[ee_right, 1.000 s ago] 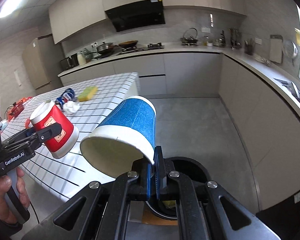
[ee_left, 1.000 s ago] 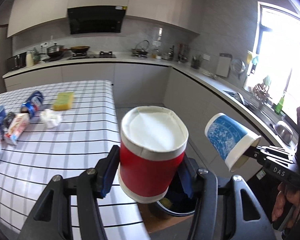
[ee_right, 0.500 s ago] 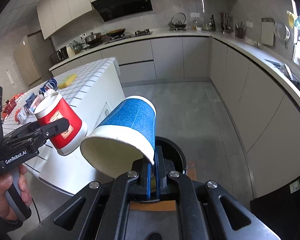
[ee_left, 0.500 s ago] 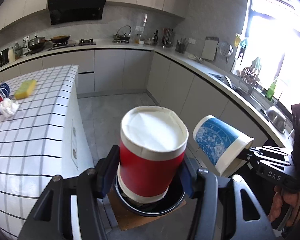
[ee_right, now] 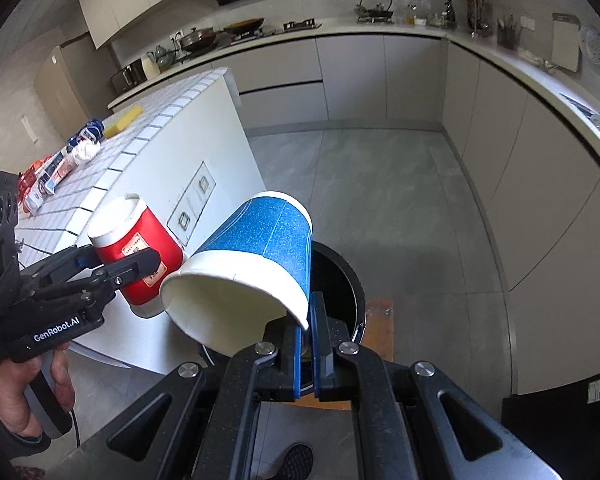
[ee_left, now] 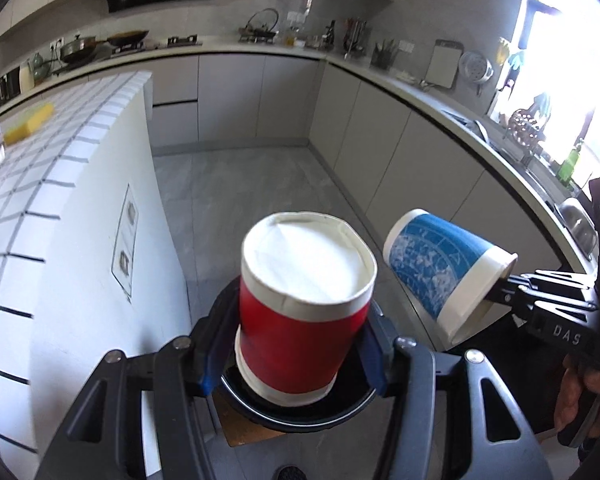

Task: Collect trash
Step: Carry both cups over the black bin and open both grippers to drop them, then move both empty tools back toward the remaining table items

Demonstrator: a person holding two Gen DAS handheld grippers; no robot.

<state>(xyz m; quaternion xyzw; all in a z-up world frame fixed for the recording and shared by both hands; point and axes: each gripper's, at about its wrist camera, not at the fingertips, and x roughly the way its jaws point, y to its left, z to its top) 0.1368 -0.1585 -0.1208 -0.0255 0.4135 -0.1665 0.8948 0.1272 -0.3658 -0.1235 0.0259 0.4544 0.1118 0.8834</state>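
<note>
1. The red cup [ee_left: 300,312] hangs upside down directly over the black bin [ee_right: 340,276], clamped across its sides by the left gripper [ee_left: 295,344].
2. The blue cup [ee_right: 255,256] tilts just above the bin's rim, its lip pinched between the tightly closed fingers of the right gripper [ee_right: 308,344].
3. The bin stands on the floor beside the tiled counter [ee_right: 147,148].
4. Well away from the bin, a yellow sponge [ee_right: 123,115] and wrappers [ee_right: 59,168] lie on that counter.

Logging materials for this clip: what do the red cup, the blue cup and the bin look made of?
Red cup: paper, likely coated; rolled white rim, side seam.
Blue cup: paper, speckled matte print; thin wall pinched flat, white inside.
Bin: dark and round with a slight sheen; plastic or metal, can't tell.
</note>
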